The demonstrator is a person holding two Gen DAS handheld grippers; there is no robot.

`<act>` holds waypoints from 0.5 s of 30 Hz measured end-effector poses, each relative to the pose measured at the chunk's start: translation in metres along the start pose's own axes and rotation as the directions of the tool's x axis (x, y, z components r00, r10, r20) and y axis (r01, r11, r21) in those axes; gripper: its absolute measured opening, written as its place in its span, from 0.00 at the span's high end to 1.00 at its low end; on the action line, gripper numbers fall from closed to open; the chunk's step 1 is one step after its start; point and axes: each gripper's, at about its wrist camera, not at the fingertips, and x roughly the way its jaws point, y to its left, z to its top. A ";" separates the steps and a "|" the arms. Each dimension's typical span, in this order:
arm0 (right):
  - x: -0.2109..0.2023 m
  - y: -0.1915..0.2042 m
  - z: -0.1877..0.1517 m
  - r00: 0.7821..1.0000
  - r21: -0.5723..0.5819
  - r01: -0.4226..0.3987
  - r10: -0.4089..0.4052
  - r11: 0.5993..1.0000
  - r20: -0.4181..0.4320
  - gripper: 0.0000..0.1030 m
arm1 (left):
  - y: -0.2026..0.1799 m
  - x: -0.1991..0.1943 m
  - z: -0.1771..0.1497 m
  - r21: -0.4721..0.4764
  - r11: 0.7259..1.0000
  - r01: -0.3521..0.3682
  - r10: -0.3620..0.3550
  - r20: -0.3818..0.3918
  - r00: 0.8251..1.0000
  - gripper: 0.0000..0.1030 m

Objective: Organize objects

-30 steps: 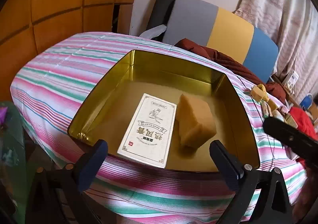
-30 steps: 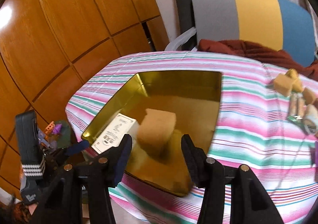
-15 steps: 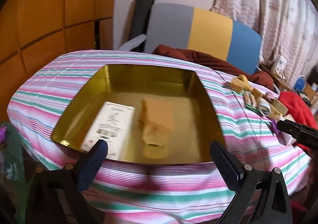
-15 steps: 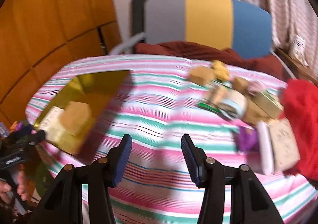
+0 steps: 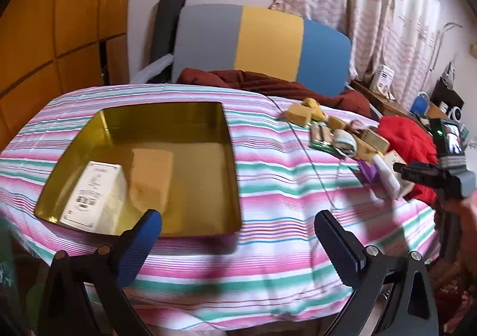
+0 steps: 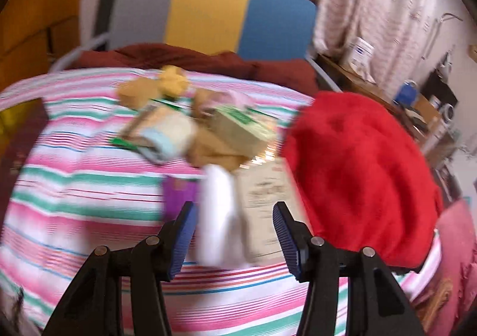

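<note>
On the striped cloth (image 5: 268,187), the gold tin tray (image 5: 232,157) at left holds a white printed box (image 5: 95,190) beside a tan block (image 5: 150,175); your left gripper (image 5: 238,231) hangs wide and empty at its near edge. To the right, your right gripper (image 6: 232,225), jaws partly apart and gripping nothing, frames a blurred white item (image 6: 214,210) in the clutter beside a red fuzzy cloth (image 6: 357,169).
</note>
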 end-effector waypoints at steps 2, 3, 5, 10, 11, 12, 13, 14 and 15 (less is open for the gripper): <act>0.010 -0.009 0.001 0.999 -0.023 0.027 -0.027 0.999 -0.027 0.48 | -0.008 0.003 -0.001 0.014 1.000 0.008 -0.008 -0.013 1.000 0.00; 0.016 -0.012 0.001 0.998 -0.047 0.040 -0.042 0.998 -0.042 0.48 | -0.012 0.005 -0.002 0.023 1.000 0.013 -0.012 -0.027 1.000 0.00; 0.024 -0.015 0.000 0.998 -0.094 0.037 -0.042 0.995 -0.046 0.46 | -0.019 0.008 -0.003 0.032 0.999 0.022 -0.020 -0.046 0.999 0.00; 0.042 -0.013 -0.005 0.999 -0.122 -0.003 -0.003 0.993 -0.043 0.39 | -0.034 0.017 -0.006 0.056 0.998 0.043 -0.039 -0.076 0.996 0.00; 0.044 -0.013 -0.007 0.999 -0.119 0.005 -0.010 0.993 -0.047 0.39 | -0.039 0.019 -0.006 0.065 0.997 0.047 -0.042 -0.082 0.996 0.00; 0.047 -0.014 -0.007 0.998 -0.114 -0.010 0.002 0.993 -0.062 0.42 | -0.042 0.020 -0.006 0.072 0.996 0.050 -0.044 -0.085 0.995 0.00; 0.046 -0.017 -0.006 0.998 -0.092 -0.036 0.030 0.995 -0.061 0.43 | -0.045 0.022 -0.006 0.078 0.995 0.054 -0.047 -0.088 0.995 0.00; 0.047 -0.021 -0.005 0.996 -0.067 -0.058 0.053 0.996 -0.068 0.43 | -0.051 0.024 -0.005 0.088 0.994 0.059 -0.051 -0.091 0.995 0.00; 0.049 -0.023 -0.006 0.995 -0.047 -0.070 0.066 0.996 -0.079 0.45 | -0.055 0.025 -0.004 0.094 0.993 0.064 -0.055 -0.093 0.994 0.00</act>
